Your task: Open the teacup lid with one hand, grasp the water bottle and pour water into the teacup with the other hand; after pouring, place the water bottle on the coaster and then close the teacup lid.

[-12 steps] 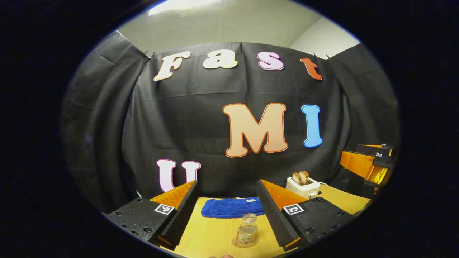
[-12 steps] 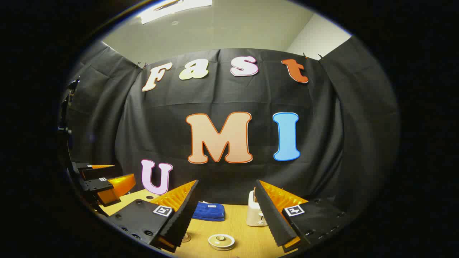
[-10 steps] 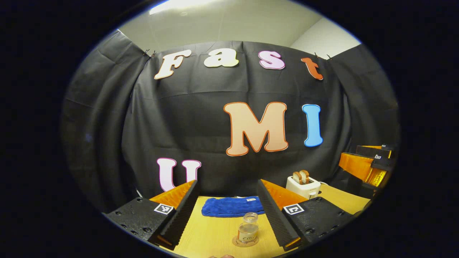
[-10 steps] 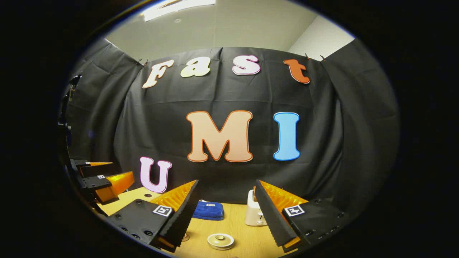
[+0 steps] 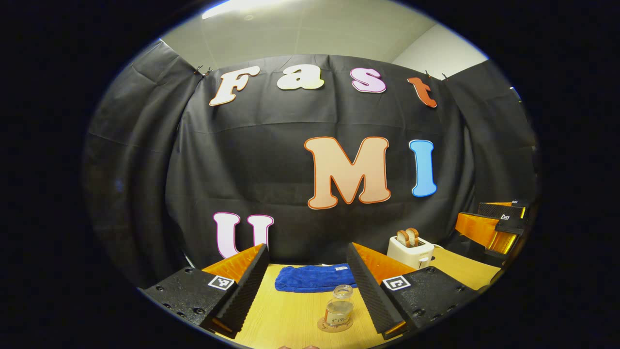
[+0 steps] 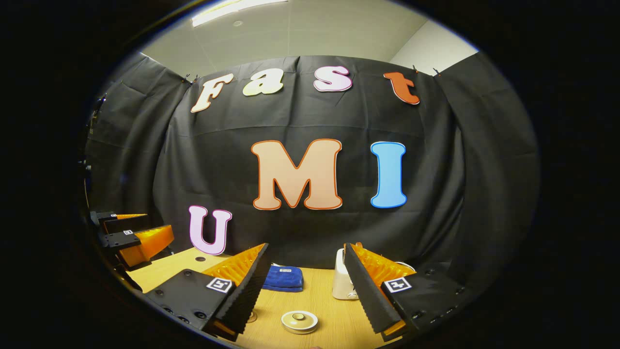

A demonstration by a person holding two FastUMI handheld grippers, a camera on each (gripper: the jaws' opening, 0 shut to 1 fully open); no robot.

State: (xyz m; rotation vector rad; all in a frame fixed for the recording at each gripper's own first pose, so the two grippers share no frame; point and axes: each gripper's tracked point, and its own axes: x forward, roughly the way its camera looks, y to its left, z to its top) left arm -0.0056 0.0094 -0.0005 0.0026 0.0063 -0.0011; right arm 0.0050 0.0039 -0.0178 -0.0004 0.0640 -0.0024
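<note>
Water bottle (image 5: 338, 307), small, clear and uncapped, is seen in the left gripper view standing upright on a round coaster (image 5: 334, 325) on the wooden surface (image 5: 286, 315). It lies ahead of the left tongs (image 5: 306, 291), within the gap between their fingers but nearer the right-hand finger, and is touched by neither; the fingers are held wide apart with nothing between them. A blue cloth (image 5: 312, 278) lies beyond the bottle, and a white toaster (image 5: 410, 251) with two slices in it stands farther right. The right tongs (image 5: 489, 225) are seen at the far right edge, above the surface. In the right gripper view, the teacup lid (image 6: 299, 321), round and pale with a small knob, is seated low on the surface ahead of the right tongs (image 6: 305, 291), roughly midway between their fingers and untouched; whether the cup is under it cannot be told. These fingers too are spread wide and hold nothing. The cloth (image 6: 283, 278) and toaster (image 6: 341, 283) lie beyond, and the left tongs (image 6: 133, 235) show at the left edge.
</note>
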